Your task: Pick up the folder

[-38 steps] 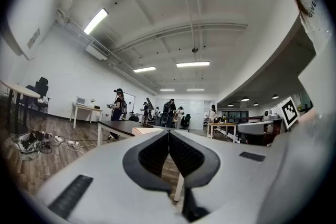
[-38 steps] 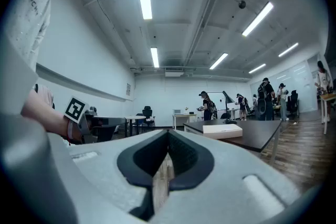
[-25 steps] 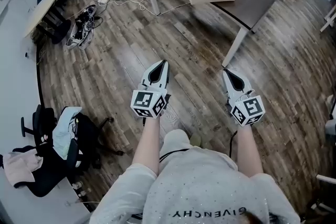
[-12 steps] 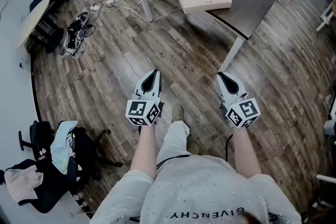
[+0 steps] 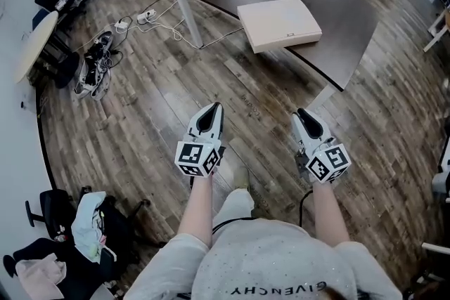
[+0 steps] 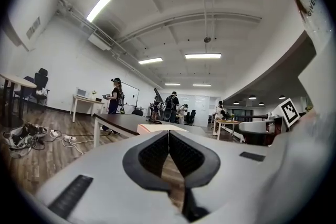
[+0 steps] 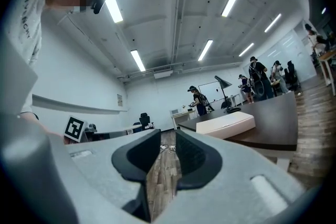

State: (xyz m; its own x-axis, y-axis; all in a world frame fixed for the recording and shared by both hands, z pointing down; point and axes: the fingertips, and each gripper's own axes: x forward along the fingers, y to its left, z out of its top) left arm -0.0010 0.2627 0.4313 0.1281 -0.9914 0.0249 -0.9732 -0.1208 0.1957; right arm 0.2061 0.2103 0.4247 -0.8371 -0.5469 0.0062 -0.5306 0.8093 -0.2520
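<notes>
The folder (image 5: 280, 23) is a flat cream case lying on the near part of a dark table (image 5: 351, 17). It also shows ahead in the left gripper view (image 6: 157, 127) and in the right gripper view (image 7: 226, 124). Both grippers are held out level over the wood floor, well short of the table. My left gripper (image 5: 215, 107) (image 6: 168, 135) is shut and empty. My right gripper (image 5: 302, 112) (image 7: 168, 136) has a narrow gap between its pads; its jaws are opening and nothing is between them.
A white table leg (image 5: 183, 21) stands at the near left corner. Cables and a power strip (image 5: 144, 16) trail on the floor, with a pile of shoes (image 5: 91, 67) to the left. An office chair draped with clothes (image 5: 84, 235) stands behind me. People (image 6: 114, 97) stand far off.
The table and folder have come nearer and look larger in the head view as the person walks toward them. Both grippers stay held out in front, side by side.
</notes>
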